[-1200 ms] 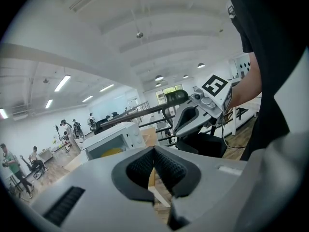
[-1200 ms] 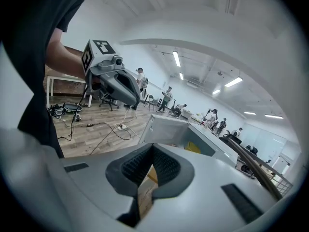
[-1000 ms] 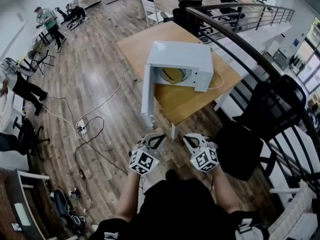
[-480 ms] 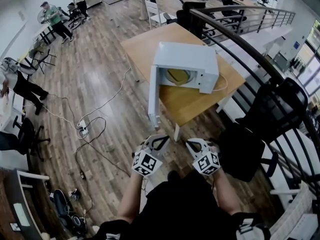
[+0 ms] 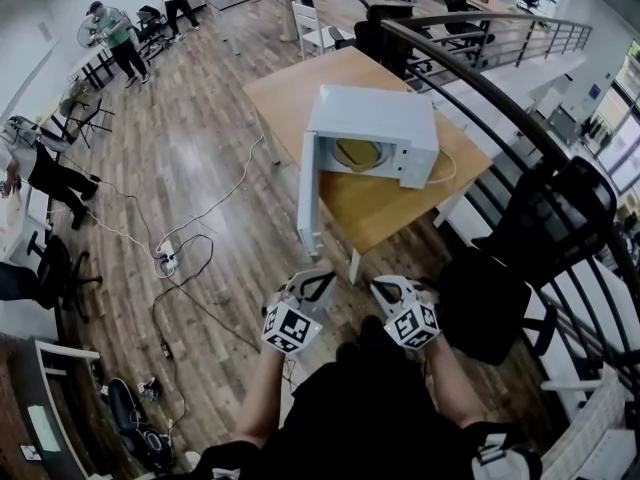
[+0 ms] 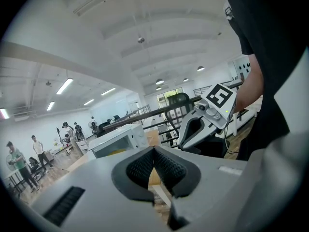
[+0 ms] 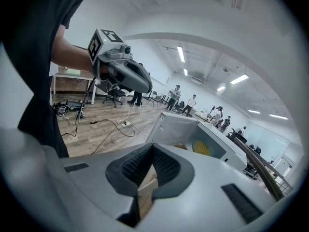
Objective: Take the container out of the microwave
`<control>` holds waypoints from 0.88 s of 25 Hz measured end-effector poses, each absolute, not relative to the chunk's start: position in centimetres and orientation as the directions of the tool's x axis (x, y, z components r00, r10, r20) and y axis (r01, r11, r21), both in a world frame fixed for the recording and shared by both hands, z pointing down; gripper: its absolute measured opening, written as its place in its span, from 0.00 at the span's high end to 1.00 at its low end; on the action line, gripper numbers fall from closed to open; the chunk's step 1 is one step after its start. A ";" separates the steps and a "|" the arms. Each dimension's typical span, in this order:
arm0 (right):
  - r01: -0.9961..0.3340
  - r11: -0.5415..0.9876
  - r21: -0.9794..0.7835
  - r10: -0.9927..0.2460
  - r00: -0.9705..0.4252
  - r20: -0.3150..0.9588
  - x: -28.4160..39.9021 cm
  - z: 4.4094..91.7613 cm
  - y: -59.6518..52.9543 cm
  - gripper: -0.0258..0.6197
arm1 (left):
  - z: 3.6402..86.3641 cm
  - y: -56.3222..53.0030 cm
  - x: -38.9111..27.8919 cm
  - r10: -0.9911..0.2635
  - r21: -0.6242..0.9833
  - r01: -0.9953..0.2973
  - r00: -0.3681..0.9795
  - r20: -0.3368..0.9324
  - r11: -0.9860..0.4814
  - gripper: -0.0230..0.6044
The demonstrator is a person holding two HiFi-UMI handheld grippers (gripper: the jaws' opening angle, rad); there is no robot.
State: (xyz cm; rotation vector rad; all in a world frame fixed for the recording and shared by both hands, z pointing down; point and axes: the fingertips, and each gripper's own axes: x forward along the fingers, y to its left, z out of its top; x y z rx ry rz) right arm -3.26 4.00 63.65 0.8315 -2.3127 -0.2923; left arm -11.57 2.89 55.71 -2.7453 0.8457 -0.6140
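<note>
A white microwave stands on a wooden table with its door swung wide open to the left. A yellow container lies inside the cavity. My two grippers hang side by side in front of my body, well short of the table. The left gripper and the right gripper are both shut with nothing between their pads. The right gripper view shows the microwave, its door, the yellow container and the left gripper. The left gripper view shows the microwave and the right gripper.
A black office chair stands right of the table, against a curved dark railing. Cables and a power strip lie on the wooden floor to the left. Several people are far off at the upper left. A white chair stands behind the table.
The head view has shifted slightly. Both grippers stay where they were, shut. The people in the background have walked a little.
</note>
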 end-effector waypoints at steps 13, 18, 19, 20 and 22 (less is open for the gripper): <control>-0.515 0.759 0.397 -0.650 -0.569 0.504 -1.5 64.1 1.3 0.96 | 55.3 0.4 -9.7 -0.556 -0.307 -0.470 0.760 0.337 -0.828 0.96; -0.523 0.760 0.386 -0.648 -0.570 0.505 -0.7 64.2 -0.1 0.96 | 55.3 -1.3 -9.2 -0.559 -0.312 -0.469 0.755 0.343 -0.826 0.96; -0.522 0.762 0.384 -0.646 -0.571 0.506 -0.5 64.3 -0.5 0.96 | 55.3 -1.6 -9.1 -0.561 -0.314 -0.471 0.753 0.344 -0.825 0.96; -0.520 0.764 0.381 -0.644 -0.573 0.507 -0.3 64.5 -0.9 0.96 | 55.2 -2.0 -9.0 -0.563 -0.316 -0.472 0.751 0.344 -0.823 0.96; -0.517 0.769 0.376 -0.638 -0.580 0.506 -0.1 64.7 -1.8 0.96 | 55.1 -2.9 -8.7 -0.569 -0.321 -0.476 0.746 0.346 -0.819 0.96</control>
